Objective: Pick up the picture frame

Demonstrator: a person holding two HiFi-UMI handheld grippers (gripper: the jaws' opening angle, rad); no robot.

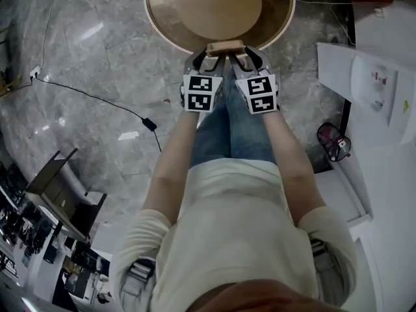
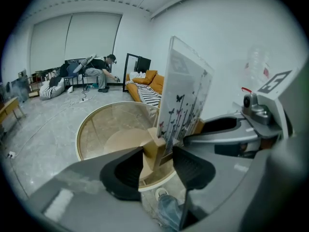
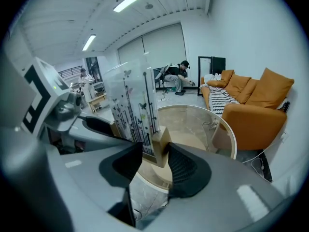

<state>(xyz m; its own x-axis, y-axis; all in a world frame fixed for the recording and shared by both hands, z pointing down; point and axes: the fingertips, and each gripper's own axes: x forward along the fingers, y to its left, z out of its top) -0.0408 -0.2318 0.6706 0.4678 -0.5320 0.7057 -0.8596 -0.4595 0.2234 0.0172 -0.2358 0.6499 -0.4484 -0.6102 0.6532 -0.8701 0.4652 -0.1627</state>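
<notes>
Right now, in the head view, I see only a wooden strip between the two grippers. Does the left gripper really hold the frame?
Observer: Yes. The left gripper has its jaws closed on one end of the picture frame's wooden base.
Operator: And the right one?
Observer: The right gripper clamps the other end.
Operator: Is the panel upright?
Observer: Yes, it stands upright, above the glass table.

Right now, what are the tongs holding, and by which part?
The picture frame, by its wooden base: the left tongs clamp one end of the base, the right tongs the other.
</notes>
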